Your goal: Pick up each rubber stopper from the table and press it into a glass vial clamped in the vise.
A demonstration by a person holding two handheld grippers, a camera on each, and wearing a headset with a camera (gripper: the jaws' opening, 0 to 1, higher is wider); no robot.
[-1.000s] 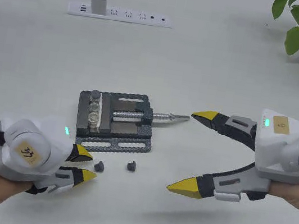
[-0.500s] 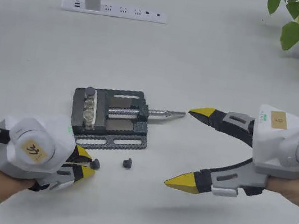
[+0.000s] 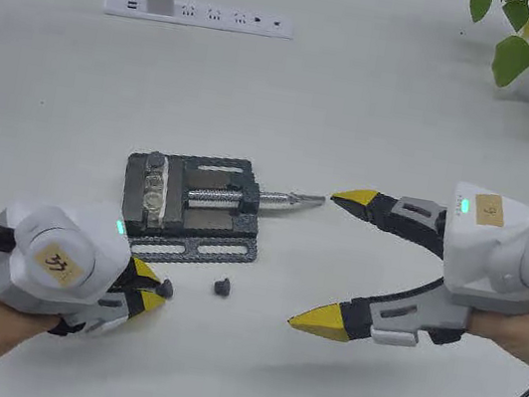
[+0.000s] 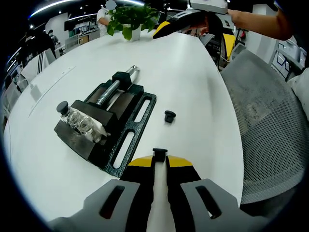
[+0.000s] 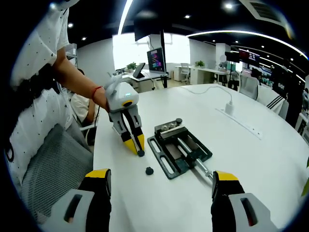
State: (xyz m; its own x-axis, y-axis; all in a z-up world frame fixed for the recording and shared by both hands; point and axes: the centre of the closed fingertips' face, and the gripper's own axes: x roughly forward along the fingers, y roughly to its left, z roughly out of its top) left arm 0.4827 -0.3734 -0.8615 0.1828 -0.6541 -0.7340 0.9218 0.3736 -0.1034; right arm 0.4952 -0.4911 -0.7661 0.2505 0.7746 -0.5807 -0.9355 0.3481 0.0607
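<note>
The left gripper (image 4: 159, 161), jaws clamped on a stopper (image 4: 159, 154), is nearer the vise (image 4: 121, 104). The open vials (image 4: 82, 121) lie ahead-left. The right gripper (image 3: 320, 258) has its jaws wide apart.

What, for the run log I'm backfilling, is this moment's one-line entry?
left tool: shut on held stopper | right tool: open, beside vise | loose stopper: on table | vials: one capped, rest open

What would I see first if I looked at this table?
The dark vise in the middle, clamping glass vials. Near it, the left gripper pinches a tiny black rubber stopper, while the right gripper gapes wide open with yellow tips.
</note>
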